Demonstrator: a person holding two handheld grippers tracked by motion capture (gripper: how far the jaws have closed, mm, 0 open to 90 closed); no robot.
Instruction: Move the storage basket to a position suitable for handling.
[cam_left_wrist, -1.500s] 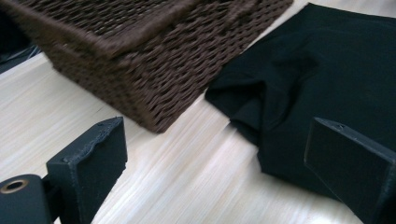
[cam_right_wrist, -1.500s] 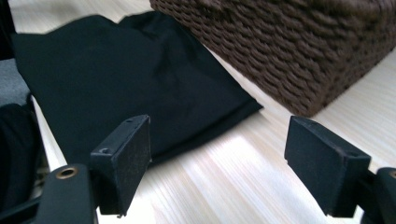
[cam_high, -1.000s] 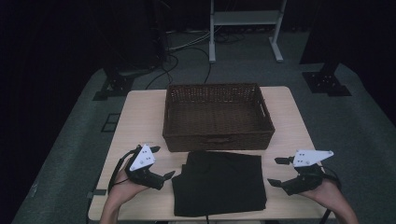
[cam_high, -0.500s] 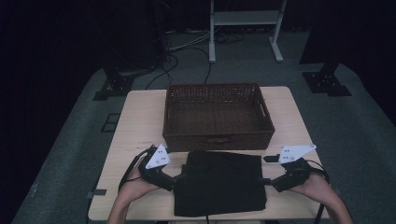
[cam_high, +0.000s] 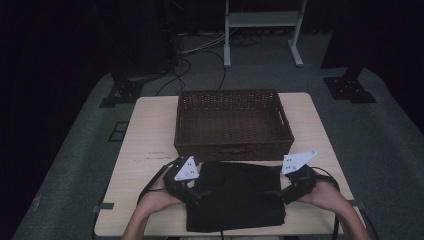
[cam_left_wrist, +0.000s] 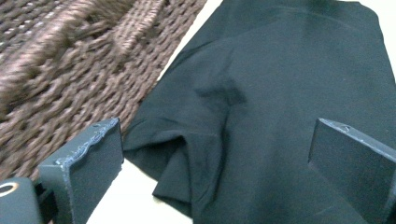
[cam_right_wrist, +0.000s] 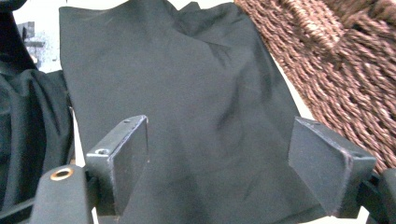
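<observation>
Black folded cloth garment lay flat on the near edge of the pale wooden bench, just in front of the brown woven wicker basket, which stood empty at the middle of the bench. The garment's far edge sat just beside the basket's front wall; whether the two touched could not be told.

The left gripper was at the garment's left edge, the right gripper at its right edge, each held in one of the person's hands. In the left gripper view the jaws stood wide open, straddling the loose corner and fold of the garment, with the basket weave alongside. In the right gripper view the jaws likewise stood wide apart over the cloth, nothing clamped between them.

Assessment: folding appeared complete and the work judged to be at the pick-up stage. No grip had been taken on either side, the garment was not lifted, and the basket held nothing. Remaining: closing both sets of jaws on the edges, raising the bundle without letting it unfold, and placing it in the basket.
</observation>
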